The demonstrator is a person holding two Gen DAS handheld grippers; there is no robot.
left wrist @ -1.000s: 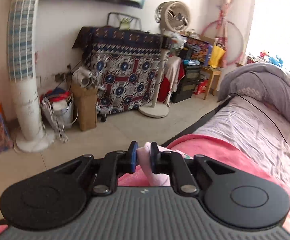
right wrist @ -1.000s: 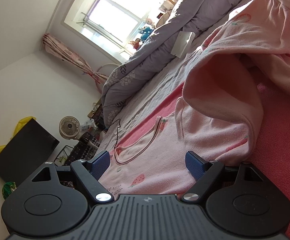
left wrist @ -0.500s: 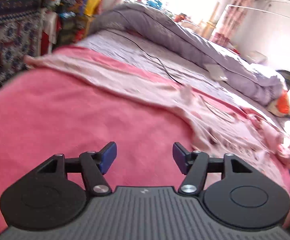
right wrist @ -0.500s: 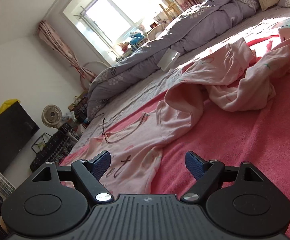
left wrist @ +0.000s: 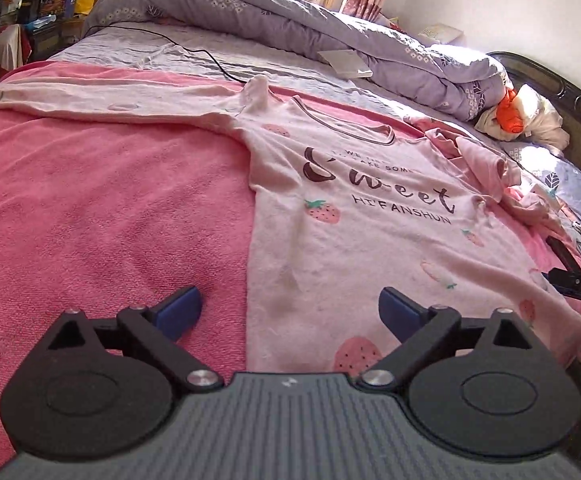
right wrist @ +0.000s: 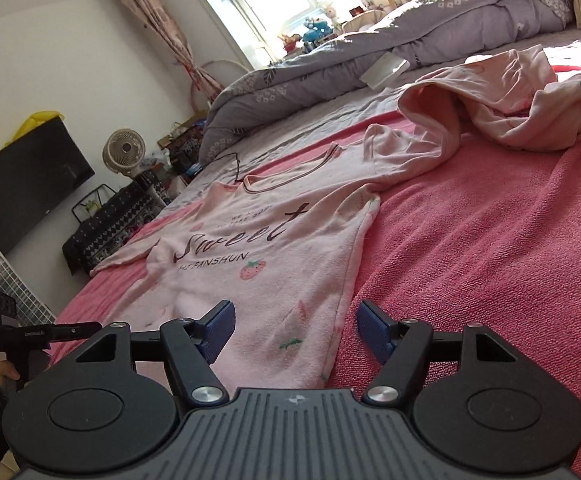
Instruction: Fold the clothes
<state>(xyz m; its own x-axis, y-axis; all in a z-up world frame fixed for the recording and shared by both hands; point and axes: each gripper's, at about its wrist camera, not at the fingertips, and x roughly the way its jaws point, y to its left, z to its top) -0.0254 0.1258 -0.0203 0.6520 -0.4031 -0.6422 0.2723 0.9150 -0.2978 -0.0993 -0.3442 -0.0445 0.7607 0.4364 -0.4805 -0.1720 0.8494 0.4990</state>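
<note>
**Jaws off the sleeve, both now aimed at the shirt's hem**

The jaws of the left gripper [left wrist: 289, 309] are opening wide and hold nothing; a second ago they were pinched on a fold of pale pink cloth while the camera looked out over the floor. That cloth has been let go, and the gripper has swung round to face the bed. The pink shirt [left wrist: 370, 216] now lies face up on the pink blanket [left wrist: 90, 208], its printed front and neckline showing, the near hem just ahead of the left fingers. One sleeve [left wrist: 90, 96] stretches out flat to the side across the blanket.

The jaws of the right gripper [right wrist: 295, 330] are closing, still apart, with the shirt's side edge lying below and between the fingers, not pinched. The other sleeve [right wrist: 418, 136] is bunched and runs up toward a heap of more pink clothes [right wrist: 530, 104]. Behind lie a grey quilt [left wrist: 330, 28] and a black cable [left wrist: 194, 52].

My reading: the spreading step looks done on the left side, so the shirt is nearly ready for its first fold. The rumpled far sleeve probably needs pulling straight first, or the fold will come out lumpy.
</note>
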